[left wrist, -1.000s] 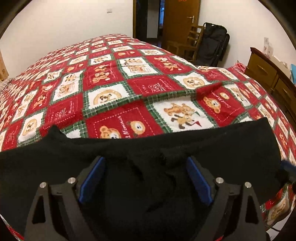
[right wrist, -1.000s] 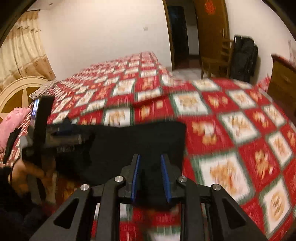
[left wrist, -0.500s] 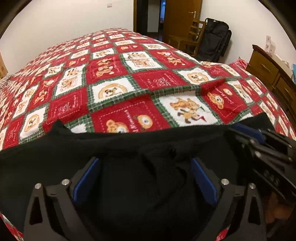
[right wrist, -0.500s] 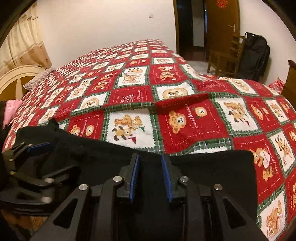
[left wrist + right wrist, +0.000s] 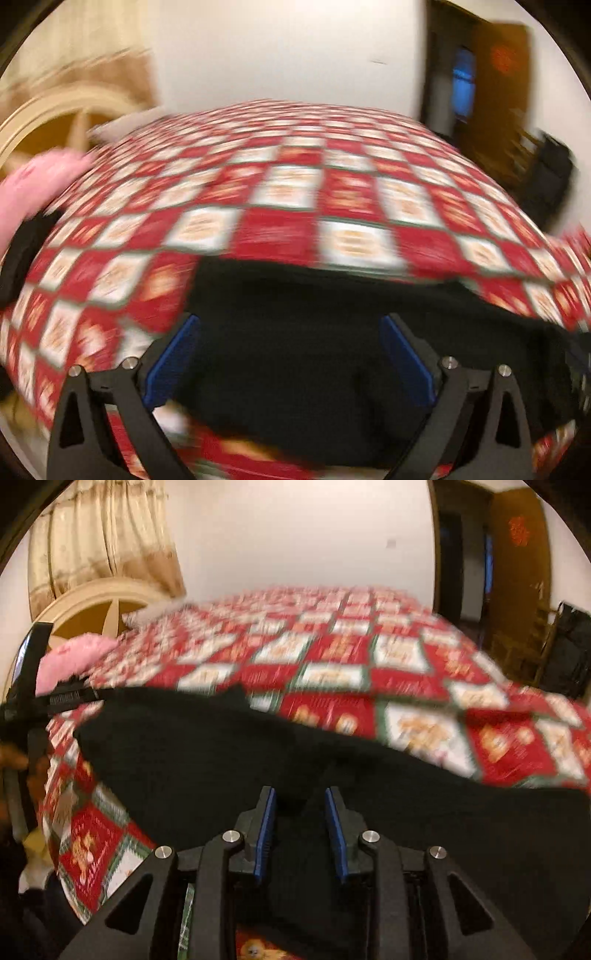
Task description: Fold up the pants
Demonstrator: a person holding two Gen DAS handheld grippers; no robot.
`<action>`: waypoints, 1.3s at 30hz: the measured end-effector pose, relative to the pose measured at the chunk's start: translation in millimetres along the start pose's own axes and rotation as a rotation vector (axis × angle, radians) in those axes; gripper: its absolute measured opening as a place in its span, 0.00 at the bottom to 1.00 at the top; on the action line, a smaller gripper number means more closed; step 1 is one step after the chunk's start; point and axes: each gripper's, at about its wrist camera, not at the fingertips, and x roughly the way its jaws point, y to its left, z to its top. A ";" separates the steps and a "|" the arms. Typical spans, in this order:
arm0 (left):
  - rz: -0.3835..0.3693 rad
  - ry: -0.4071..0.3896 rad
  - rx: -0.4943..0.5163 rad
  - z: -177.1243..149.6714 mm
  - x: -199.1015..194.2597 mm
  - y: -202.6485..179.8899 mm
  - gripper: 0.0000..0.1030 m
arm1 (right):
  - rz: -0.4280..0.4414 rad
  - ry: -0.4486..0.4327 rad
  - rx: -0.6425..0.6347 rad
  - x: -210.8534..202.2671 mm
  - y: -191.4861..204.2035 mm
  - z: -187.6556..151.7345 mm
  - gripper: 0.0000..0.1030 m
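The black pants (image 5: 332, 760) sprawl across the lower half of both frames on the quilt (image 5: 406, 672). The left gripper (image 5: 288, 354) hangs spread wide, gripping nothing. The right gripper (image 5: 300, 830) has just been easing apart; looks like cloth sits loose between the pads, though it's blurry. If that cloth snags, the fold could drag crooked.

Bed (image 5: 369, 657) covered by red-and-white checked quilt (image 5: 332, 206). Black pants (image 5: 258, 746) lie flat on quilt, near edge. Pink pillow (image 5: 70, 657) at headboard end.
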 end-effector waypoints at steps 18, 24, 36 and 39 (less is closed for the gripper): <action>-0.070 0.104 -0.214 -15.3 48.3 58.2 0.93 | 0.005 -0.003 0.048 -6.6 4.4 -9.0 0.61; -0.101 0.088 -0.229 -17.0 45.4 64.1 0.55 | 0.003 -0.014 0.079 -10.4 0.1 -9.6 0.61; -0.072 0.085 -0.189 -13.4 48.8 48.9 0.46 | -0.092 -0.140 0.268 -41.8 -40.8 -8.5 0.61; -0.175 0.099 -0.273 -11.6 46.2 59.3 0.25 | -0.118 -0.169 0.359 -52.1 -60.8 -9.8 0.61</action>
